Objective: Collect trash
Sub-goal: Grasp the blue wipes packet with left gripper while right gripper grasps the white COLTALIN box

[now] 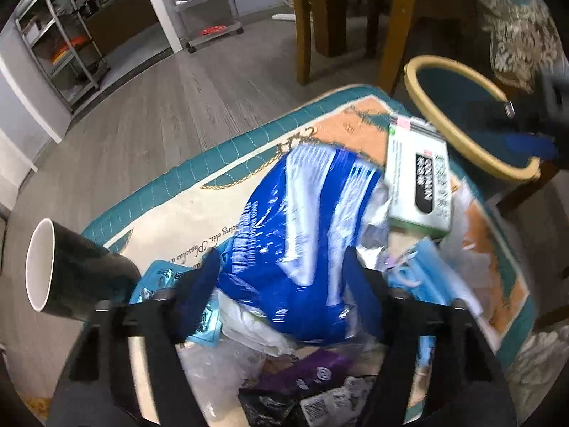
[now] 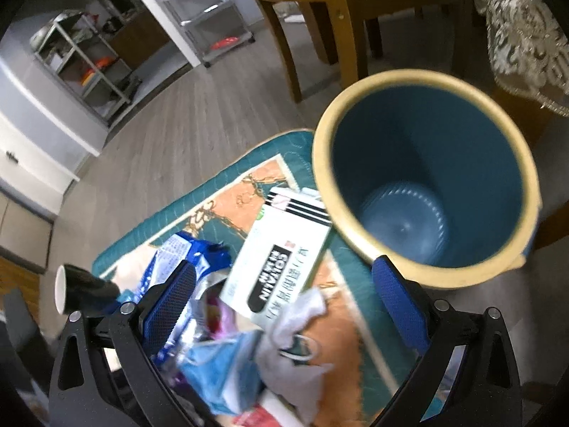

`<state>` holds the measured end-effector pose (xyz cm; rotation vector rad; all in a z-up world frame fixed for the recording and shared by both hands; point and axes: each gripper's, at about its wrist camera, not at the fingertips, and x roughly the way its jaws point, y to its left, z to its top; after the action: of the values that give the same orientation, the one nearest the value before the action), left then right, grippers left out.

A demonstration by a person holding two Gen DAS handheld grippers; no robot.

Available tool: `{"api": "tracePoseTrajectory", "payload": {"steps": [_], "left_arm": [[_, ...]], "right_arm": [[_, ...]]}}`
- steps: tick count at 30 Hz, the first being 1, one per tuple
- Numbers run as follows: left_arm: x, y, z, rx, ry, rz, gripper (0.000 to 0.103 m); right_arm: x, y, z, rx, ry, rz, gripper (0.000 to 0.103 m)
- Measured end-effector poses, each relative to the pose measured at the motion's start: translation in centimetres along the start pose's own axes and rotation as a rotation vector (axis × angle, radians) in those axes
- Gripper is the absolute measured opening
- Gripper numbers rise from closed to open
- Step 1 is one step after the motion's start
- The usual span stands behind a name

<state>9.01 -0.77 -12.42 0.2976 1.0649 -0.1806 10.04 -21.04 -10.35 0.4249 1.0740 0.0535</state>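
Note:
A pile of trash lies on a patterned mat (image 1: 185, 213). My left gripper (image 1: 284, 284) has its blue-padded fingers (image 1: 199, 295) on either side of a blue and white plastic bag (image 1: 306, 235) and looks shut on it. A white and green carton (image 1: 419, 181) lies beyond the bag; it also shows in the right wrist view (image 2: 281, 252). My right gripper (image 2: 291, 299) is open and empty above the carton, a grey crumpled cloth (image 2: 295, 352) and a light blue wrapper (image 2: 227, 370). A blue bin with a yellow rim (image 2: 426, 185) stands empty at the mat's far right corner.
A black paper cup (image 1: 71, 270) lies on its side at the mat's left edge. A purple wrapper (image 1: 306, 373) and black scraps lie near me. Wooden chair legs (image 1: 394, 25) and a draped tablecloth (image 1: 519, 25) stand behind the bin. Metal shelves (image 1: 60, 42) line the far wall.

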Motion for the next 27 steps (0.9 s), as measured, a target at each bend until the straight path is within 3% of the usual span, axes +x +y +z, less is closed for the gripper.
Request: {"api": "tracePoseTrajectory", "payload": {"steps": [4, 9, 15, 27], "left_arm": [[0.4, 0.5, -0.7, 0.032, 0.009, 0.009, 0.052], [0.0, 2.1, -1.1, -0.001, 0.008, -0.026, 0.046], [-1.2, 4.3, -1.7, -0.036, -0.021, -0.019, 0.043], [-3.0, 6.1, -1.9, -0.074, -0.078, -0.016, 0.043]], "right_arm": [[0.8, 1.8, 0.3, 0.004, 0.027, 0.002, 0.098], [2.7, 3.0, 0.8, 0.008, 0.048, -0.039, 0.098], [5.1, 4.0, 0.7, 0.015, 0.073, -0.119, 0.098], [6.9, 4.6, 0.9, -0.053, 0.031, -0.326, 0.096]]}}
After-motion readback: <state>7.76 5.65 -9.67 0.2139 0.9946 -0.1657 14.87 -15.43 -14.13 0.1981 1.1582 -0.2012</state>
